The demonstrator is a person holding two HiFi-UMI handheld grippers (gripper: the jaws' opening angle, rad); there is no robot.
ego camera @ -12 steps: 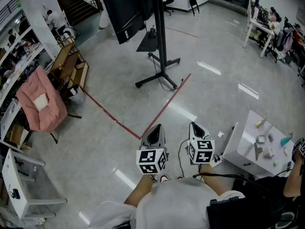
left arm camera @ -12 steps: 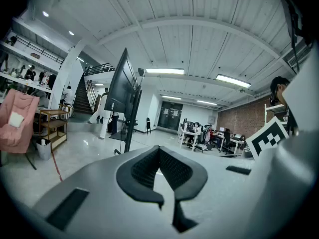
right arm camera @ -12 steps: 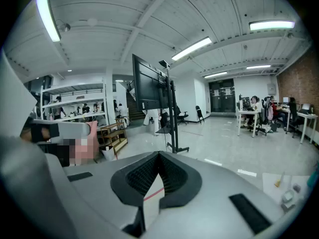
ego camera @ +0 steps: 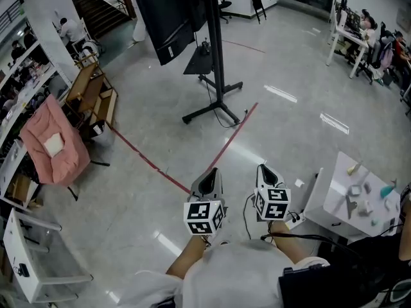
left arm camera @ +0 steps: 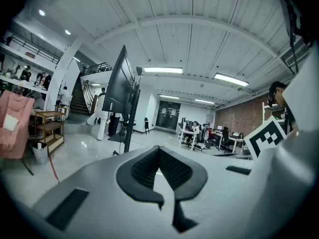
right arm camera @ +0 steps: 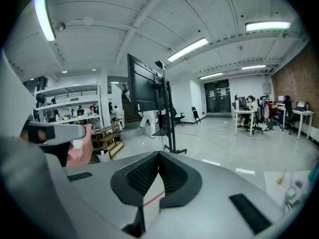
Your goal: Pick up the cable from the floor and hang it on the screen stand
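The screen stand [ego camera: 217, 56] carries a big black screen [ego camera: 168, 11] and stands on the floor ahead of me, at the top middle of the head view. A thin black cable [ego camera: 232, 117] loops on the floor by its base. Another black cable [ego camera: 245, 212] lies near my feet. My left gripper [ego camera: 210, 175] and right gripper [ego camera: 263, 170] are held side by side close to my body, both shut and holding nothing. The left gripper view shows the screen [left arm camera: 122, 86] far off beyond the left gripper [left arm camera: 159, 149]. Beyond the right gripper [right arm camera: 159, 156], the right gripper view shows the stand [right arm camera: 171, 128].
A red tape line [ego camera: 225, 143] crosses the floor between me and the stand. A pink cloth on a rack [ego camera: 54, 143] and a wooden cart [ego camera: 96, 95] stand at the left. A white table [ego camera: 334, 201] with small items is close on my right. People sit at desks [ego camera: 350, 34] far right.
The head view has shifted slightly. Both grippers stay shut in the same place in front of my body.
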